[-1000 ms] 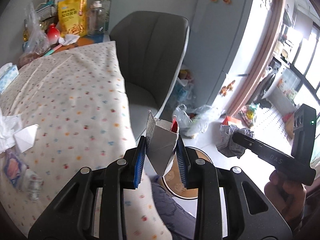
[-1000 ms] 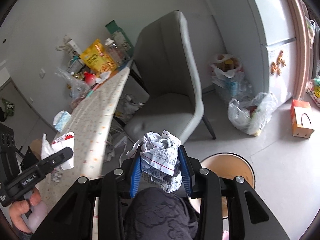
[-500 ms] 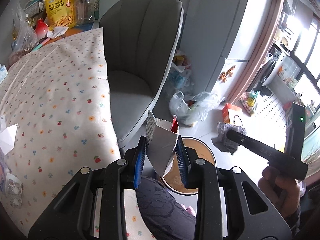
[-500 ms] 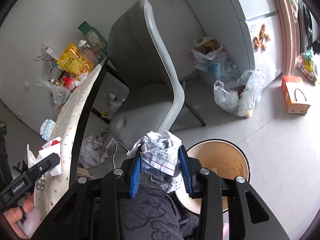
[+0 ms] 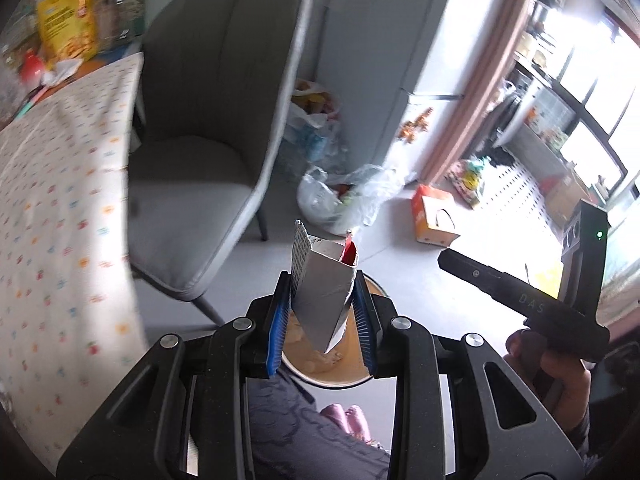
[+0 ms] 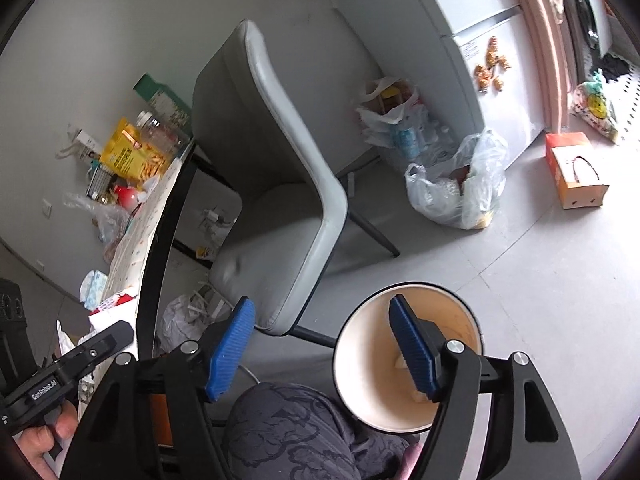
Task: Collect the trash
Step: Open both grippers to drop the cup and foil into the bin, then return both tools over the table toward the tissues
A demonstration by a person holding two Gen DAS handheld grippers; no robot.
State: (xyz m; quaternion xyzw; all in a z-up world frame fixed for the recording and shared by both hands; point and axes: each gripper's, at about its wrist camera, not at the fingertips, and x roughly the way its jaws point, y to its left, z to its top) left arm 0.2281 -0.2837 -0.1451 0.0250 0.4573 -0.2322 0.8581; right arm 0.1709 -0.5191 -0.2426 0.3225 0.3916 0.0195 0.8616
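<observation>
My left gripper (image 5: 321, 304) is shut on a silvery folded carton (image 5: 326, 268) with a red scrap in its open top. It hangs just above a round bin (image 5: 340, 386) with a tan inside. In the right wrist view my right gripper (image 6: 320, 308) has its jaws opening wide, with nothing between the blue pads. Its right finger reaches over the bin (image 6: 360, 360), where pale scraps (image 6: 402, 360) lie at the bottom. The right gripper (image 5: 448, 260) also shows from the side, held by a hand. At the lower left of the right wrist view the left gripper (image 6: 120, 332) appears.
A grey chair (image 6: 280, 200) stands just behind the bin, beside the table with a flowered cloth (image 5: 60, 200). Plastic bags (image 6: 460, 192) and an orange box (image 6: 576, 176) lie on the floor near the fridge. A person's knee (image 6: 292, 432) in dark patterned cloth is right below the grippers.
The right gripper's jaws have spread apart and the crumpled printed paper is gone from between them. Both grippers have sunk closer to the bin. The left one keeps its grip on the carton.
</observation>
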